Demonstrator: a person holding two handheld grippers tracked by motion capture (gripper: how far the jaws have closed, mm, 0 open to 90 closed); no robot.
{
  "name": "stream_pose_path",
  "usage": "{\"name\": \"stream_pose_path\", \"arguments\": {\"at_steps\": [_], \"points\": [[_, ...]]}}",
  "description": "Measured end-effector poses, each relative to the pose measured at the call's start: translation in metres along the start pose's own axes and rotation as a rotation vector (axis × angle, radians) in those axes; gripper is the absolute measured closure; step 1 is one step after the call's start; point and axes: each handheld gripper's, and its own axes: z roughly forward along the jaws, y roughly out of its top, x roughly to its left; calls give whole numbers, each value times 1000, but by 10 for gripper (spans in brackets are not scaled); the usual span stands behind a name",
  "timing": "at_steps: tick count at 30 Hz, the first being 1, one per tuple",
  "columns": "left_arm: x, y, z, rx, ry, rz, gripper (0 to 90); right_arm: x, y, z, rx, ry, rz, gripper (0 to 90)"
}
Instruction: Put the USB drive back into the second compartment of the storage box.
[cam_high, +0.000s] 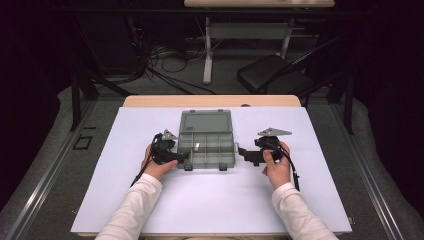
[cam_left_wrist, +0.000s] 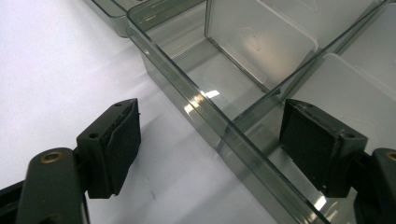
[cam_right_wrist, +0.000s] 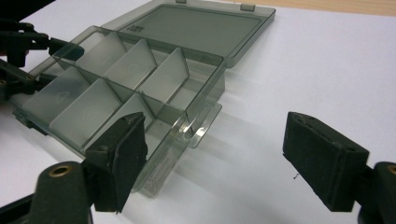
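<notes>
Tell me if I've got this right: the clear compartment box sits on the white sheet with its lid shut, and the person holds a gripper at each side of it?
Not quite. The lid is open, lying flat behind the compartment box, as the high view shows. The rest holds: the box sits on the white sheet, with the left gripper and the right gripper at its sides.

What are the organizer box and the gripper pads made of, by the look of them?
Organizer box: likely hard smoky-clear plastic, glossy; the white sheet shows through its walls, and edges carry highlights. Left gripper pads: matte black, probably rubber or foam; slightly rough faces, no glare.
</notes>
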Motion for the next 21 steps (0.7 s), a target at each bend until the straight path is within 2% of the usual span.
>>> {"name": "stream_pose_path", "arguments": {"at_steps": [5, 21], "points": [[0, 1, 0, -13, -29, 26, 298, 1, 8, 3, 9, -3, -12, 207], [1, 1, 1, -14, -48, 46, 326, -9, 43, 12, 49, 12, 2, 199]]}}
